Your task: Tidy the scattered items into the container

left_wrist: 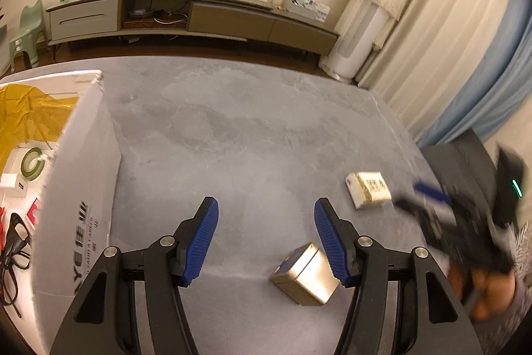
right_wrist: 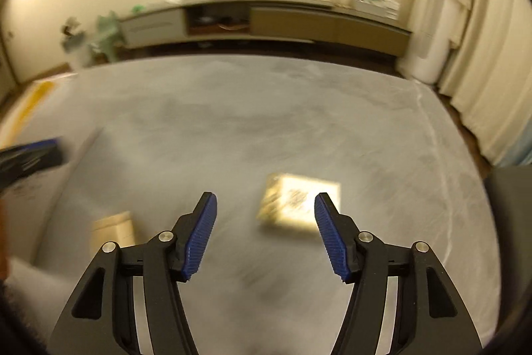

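My left gripper (left_wrist: 266, 208) hangs open over the grey table (left_wrist: 232, 128), nothing between its fingers. A silver metal tin (left_wrist: 304, 275) lies tilted just inside its right finger. Further right lies a cream printed box (left_wrist: 367, 193). The blurred right gripper (left_wrist: 409, 195) hovers just beyond that box. On the left stands the white cardboard container (left_wrist: 83, 172), holding a yellow cloth (left_wrist: 30, 115), a tape roll (left_wrist: 31, 162) and glasses (left_wrist: 15, 238). In the right wrist view my right gripper (right_wrist: 266, 202) is open, with the cream box (right_wrist: 296, 205) ahead near its right finger and the tin (right_wrist: 114, 230) to the left.
The container (right_wrist: 66, 115) and the left gripper (right_wrist: 50, 152) show blurred at the left of the right wrist view. A person's hand (left_wrist: 488, 291) holds the right gripper. Beyond the table stand a long TV cabinet (left_wrist: 186, 19), a green stool (left_wrist: 28, 35) and curtains (left_wrist: 449, 39).
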`<state>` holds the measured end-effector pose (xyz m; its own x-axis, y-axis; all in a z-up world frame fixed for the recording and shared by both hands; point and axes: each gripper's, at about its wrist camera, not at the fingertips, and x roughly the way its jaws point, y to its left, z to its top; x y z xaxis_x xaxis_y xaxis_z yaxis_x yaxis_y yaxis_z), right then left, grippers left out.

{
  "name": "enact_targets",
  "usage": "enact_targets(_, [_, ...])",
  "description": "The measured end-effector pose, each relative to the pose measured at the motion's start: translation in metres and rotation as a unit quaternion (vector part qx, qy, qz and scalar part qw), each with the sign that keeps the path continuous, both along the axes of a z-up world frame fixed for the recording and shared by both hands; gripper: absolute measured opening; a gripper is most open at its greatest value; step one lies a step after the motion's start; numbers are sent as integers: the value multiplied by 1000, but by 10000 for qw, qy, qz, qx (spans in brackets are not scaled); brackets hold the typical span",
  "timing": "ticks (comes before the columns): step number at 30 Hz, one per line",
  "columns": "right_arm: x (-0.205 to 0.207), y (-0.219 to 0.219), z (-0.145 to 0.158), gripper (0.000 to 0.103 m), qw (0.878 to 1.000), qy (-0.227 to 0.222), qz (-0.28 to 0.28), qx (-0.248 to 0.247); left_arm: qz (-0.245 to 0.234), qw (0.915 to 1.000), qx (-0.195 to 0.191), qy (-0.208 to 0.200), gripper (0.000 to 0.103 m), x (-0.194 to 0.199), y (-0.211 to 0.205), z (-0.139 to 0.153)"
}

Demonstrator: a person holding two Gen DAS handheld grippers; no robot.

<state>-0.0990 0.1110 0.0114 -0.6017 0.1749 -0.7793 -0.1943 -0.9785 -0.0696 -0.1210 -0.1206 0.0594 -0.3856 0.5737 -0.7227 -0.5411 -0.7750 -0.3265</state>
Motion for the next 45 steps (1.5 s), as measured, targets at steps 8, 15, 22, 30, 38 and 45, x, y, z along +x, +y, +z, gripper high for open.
enact_targets(8, [-21, 22, -47, 69, 9987, -404, -305, 57, -156, 9995, -256, 122, 61, 2, 11, -4])
enact_targets(15, [30, -29, -40, 67, 9847, -767, 1566, 35, -249, 9987, -392, 197, 61, 5, 16, -7])
enact_targets(22, [61, -57, 5, 68, 9884, -203, 1462, 370, 19, 9992, -250, 321, 61, 5, 5, 4])
enact_targets(30, [11, -148, 9, 69, 9585, -611, 2763, 335, 446, 9983, 275, 247, 61, -4, -21, 21])
enact_targets(38, [-1, -138, 8, 50, 9813, -248, 1878, 337, 757, 9943, 750, -24, 61, -20, -48, 27])
enact_targets(45, [70, -149, -14, 50, 9918, 737, 1043, -23, 532, 9967, 611, 45, 61, -13, -37, 25])
